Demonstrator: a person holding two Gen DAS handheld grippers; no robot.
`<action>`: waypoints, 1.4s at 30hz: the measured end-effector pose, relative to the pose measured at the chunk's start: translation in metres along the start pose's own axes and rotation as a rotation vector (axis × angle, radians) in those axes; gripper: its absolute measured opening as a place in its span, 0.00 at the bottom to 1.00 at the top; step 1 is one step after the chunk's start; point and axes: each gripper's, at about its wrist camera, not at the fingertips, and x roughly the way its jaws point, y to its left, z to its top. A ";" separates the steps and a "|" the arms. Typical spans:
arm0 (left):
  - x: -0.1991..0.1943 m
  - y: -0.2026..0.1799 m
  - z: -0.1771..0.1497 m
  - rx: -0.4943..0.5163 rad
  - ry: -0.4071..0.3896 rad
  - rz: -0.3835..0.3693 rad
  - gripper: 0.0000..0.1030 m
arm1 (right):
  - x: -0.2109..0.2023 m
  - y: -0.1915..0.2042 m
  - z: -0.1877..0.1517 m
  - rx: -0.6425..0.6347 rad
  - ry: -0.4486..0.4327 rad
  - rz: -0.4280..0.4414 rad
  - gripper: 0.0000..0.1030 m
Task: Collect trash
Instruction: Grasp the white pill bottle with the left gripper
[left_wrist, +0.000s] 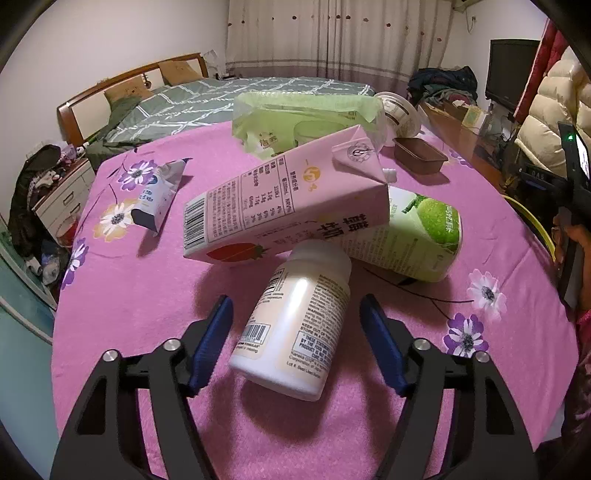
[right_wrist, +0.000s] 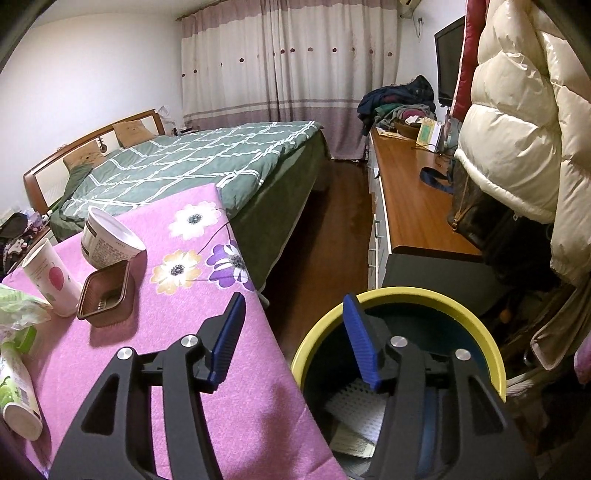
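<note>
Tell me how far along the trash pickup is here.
Started: the bin already holds some papers. In hand: nothing; the open left gripper straddles the white bottle, and the right gripper is open. Left: pink carton, green carton, cup, brown tray.

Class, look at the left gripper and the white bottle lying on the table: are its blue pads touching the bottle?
Apart. The left wrist view shows pink cloth between each of the left gripper's pads and the white bottle.

White pill bottle (left_wrist: 295, 325) lying on pink cloth, cap touching pink milk carton (left_wrist: 284, 206) tipped over green juice carton (left_wrist: 413, 240); yellow-rimmed bin (right_wrist: 399, 299) beside the table holding papers
</note>
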 end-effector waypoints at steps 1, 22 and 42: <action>0.002 0.001 0.001 -0.001 0.003 -0.007 0.62 | 0.000 0.000 0.000 0.000 0.001 0.001 0.51; -0.050 -0.043 -0.027 0.054 -0.024 -0.094 0.46 | 0.000 -0.004 -0.001 0.005 0.000 0.010 0.51; -0.049 -0.123 0.002 0.191 -0.050 -0.231 0.46 | -0.028 -0.028 0.005 0.057 -0.026 0.036 0.51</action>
